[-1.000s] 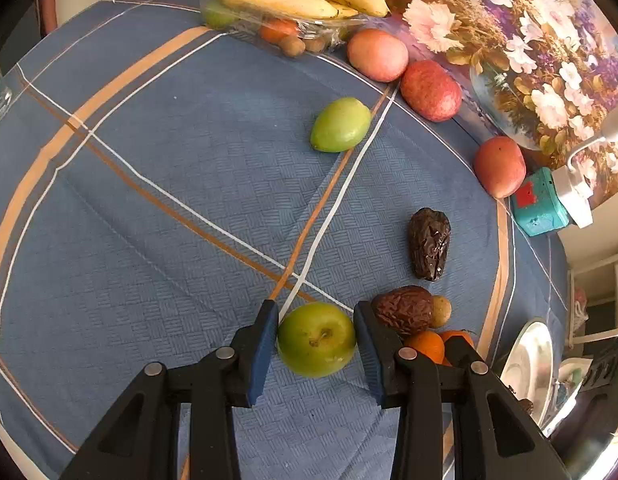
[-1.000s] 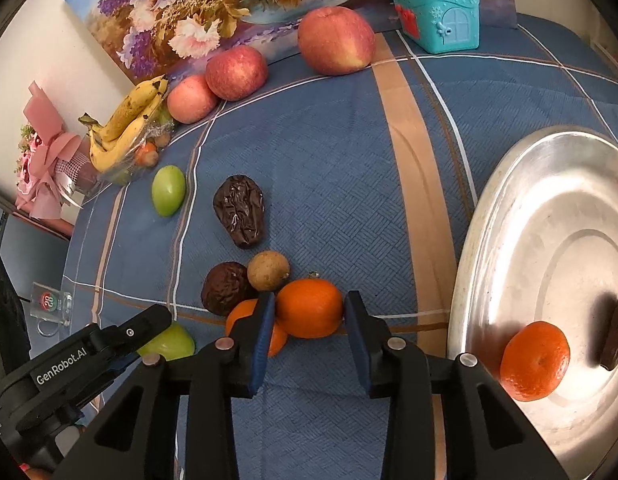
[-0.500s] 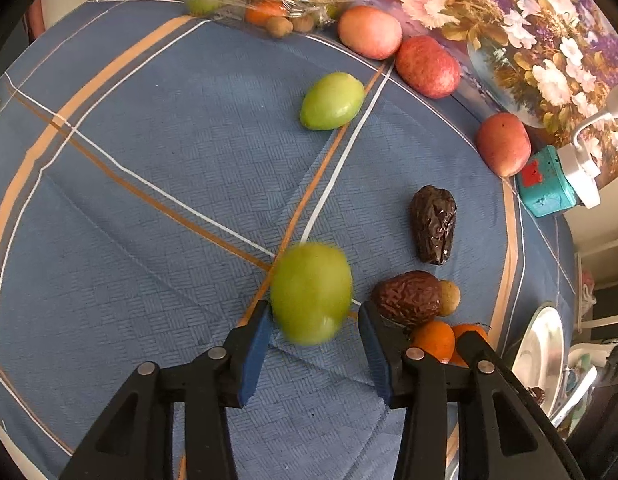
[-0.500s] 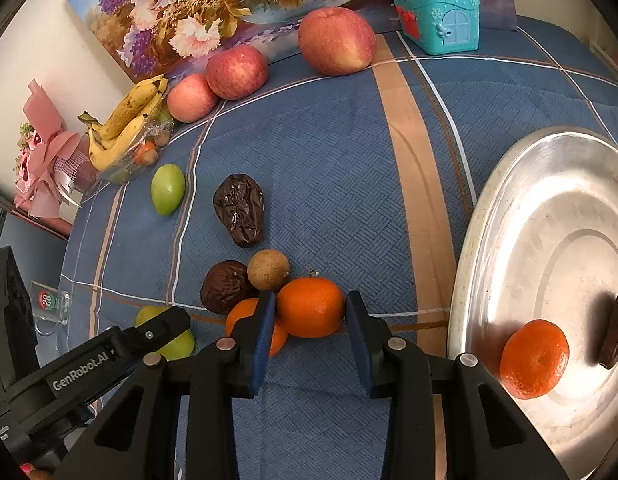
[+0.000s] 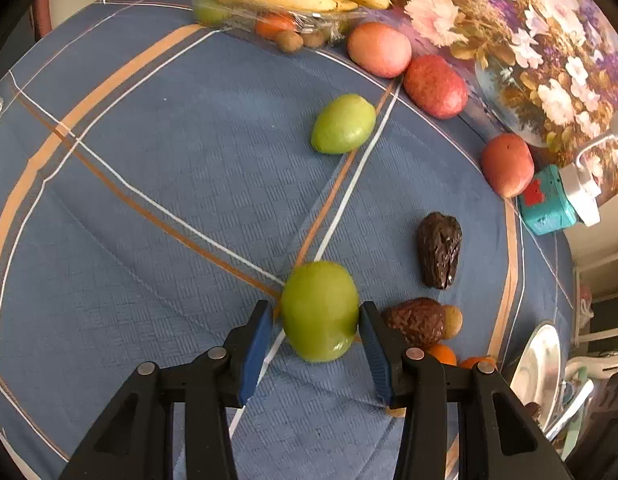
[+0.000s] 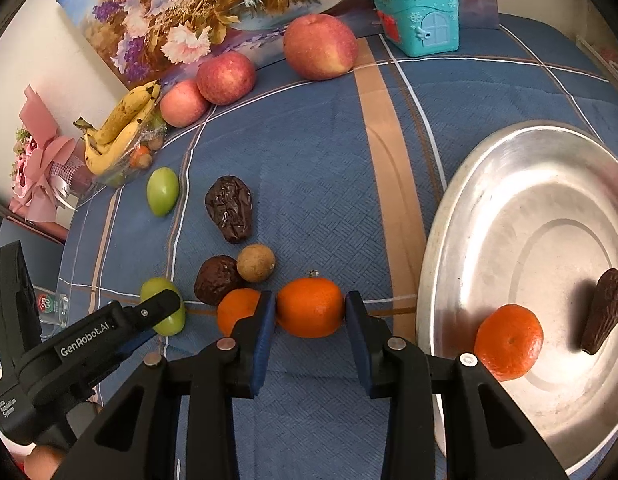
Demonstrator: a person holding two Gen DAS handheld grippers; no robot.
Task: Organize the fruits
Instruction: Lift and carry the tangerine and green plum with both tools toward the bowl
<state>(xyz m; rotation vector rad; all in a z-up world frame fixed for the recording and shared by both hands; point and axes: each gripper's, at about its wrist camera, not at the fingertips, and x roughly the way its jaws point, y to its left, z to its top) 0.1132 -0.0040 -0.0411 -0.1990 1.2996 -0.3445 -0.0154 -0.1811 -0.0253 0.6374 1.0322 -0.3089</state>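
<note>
three red apples (image 6: 320,46), two green fruits (image 6: 163,191), three oranges (image 6: 311,307), three dates (image 6: 229,208), one longan (image 6: 255,263), one banana bunch (image 6: 119,128)

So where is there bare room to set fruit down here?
Most of the silver tray is bare, apart from an orange and a date near its front. The blue cloth left of the far green fruit is bare. Crowded: the cluster around the brown date.

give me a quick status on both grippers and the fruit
Left gripper around the green apple, grip unclear. Right gripper shut on an orange. Second orange touching its left finger; metal plate to the right.
</note>
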